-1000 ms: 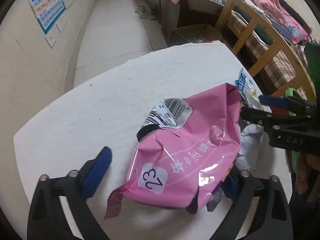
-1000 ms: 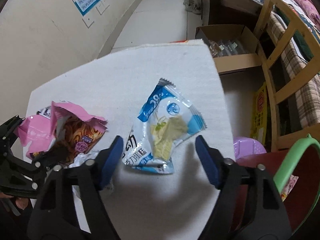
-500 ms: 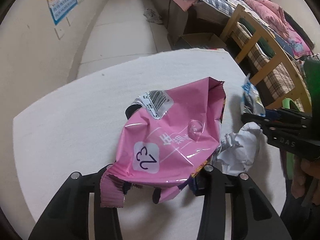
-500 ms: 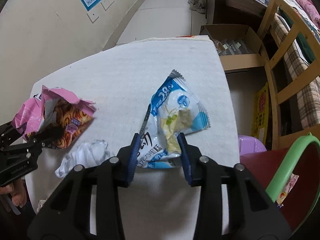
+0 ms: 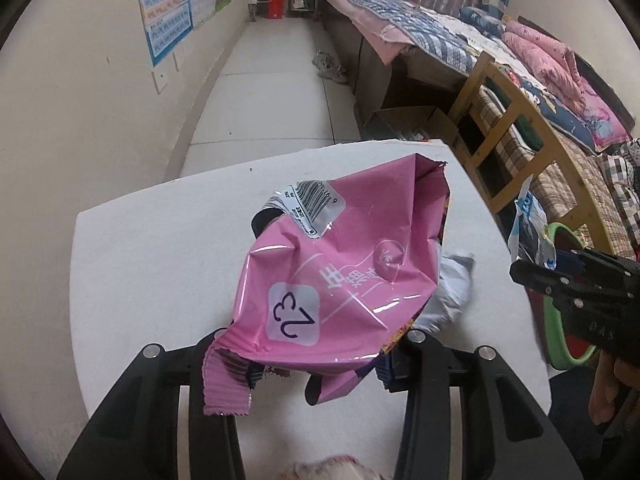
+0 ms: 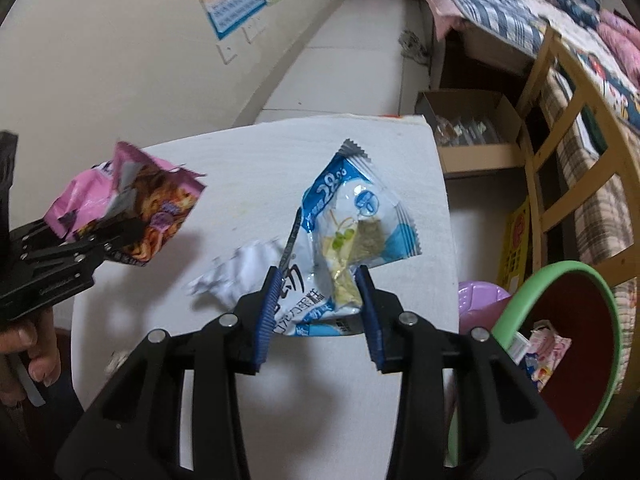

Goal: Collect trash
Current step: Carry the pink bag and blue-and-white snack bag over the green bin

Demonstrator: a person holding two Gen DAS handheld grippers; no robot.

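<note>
My left gripper (image 5: pixel 316 368) is shut on a pink snack bag (image 5: pixel 340 276) and holds it above the white table (image 5: pixel 160 248). The bag also shows in the right wrist view (image 6: pixel 132 216), lifted at the left. My right gripper (image 6: pixel 318 308) is shut on a blue-and-white wrapper (image 6: pixel 348 236) and holds it above the table (image 6: pixel 248 160). A crumpled white paper (image 6: pixel 236 276) lies on the table between the two grippers; it also shows in the left wrist view (image 5: pixel 452 288).
A red bin with a green rim (image 6: pixel 568 344) stands right of the table, with trash inside. A purple stool (image 6: pixel 480 300) sits by it. A cardboard box (image 6: pixel 468 132) and a wooden bed frame (image 6: pixel 560 120) lie beyond.
Both grippers closed from open, the left on the pink bag and the right on the blue-and-white wrapper. Both have lifted their items off the table.
</note>
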